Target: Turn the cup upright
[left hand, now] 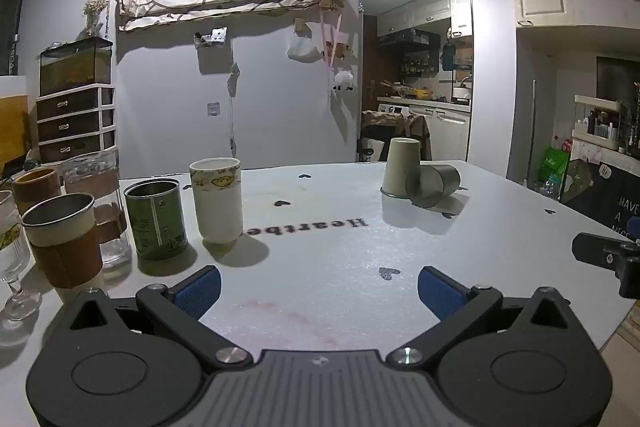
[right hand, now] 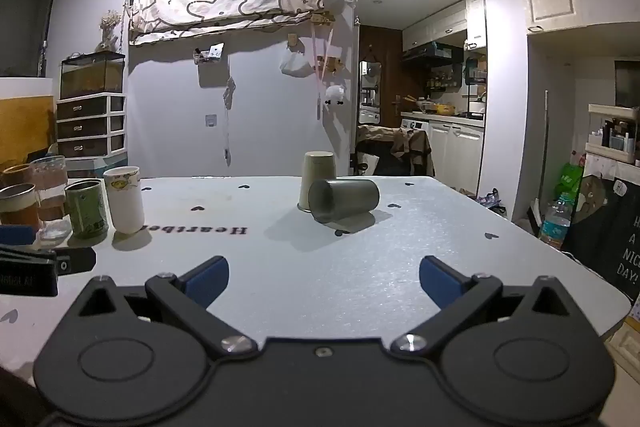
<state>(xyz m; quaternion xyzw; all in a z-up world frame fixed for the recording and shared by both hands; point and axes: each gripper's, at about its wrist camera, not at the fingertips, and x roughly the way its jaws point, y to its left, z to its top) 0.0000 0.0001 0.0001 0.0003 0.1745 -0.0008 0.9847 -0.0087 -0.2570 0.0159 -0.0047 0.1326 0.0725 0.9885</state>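
A dark grey cup (right hand: pixel 343 199) lies on its side on the white table (right hand: pixel 400 251), its mouth toward me; it also shows in the left wrist view (left hand: pixel 432 185). Right behind it, touching or nearly so, a beige cup (right hand: pixel 316 174) stands upside down, also in the left wrist view (left hand: pixel 400 167). My right gripper (right hand: pixel 324 281) is open and empty, well short of the lying cup. My left gripper (left hand: pixel 319 289) is open and empty, nearer the table's left side. The right gripper's body shows at the left view's right edge (left hand: pixel 608 259).
Upright cups stand along the table's left: a white printed cup (left hand: pixel 218 201), a green tin (left hand: pixel 156 219), a brown-sleeved steel cup (left hand: pixel 64 239), a glass jar (left hand: pixel 98 195) and a stemmed glass (left hand: pixel 10 255). The table's right edge drops off to the floor, with a water bottle (right hand: pixel 556 219) there.
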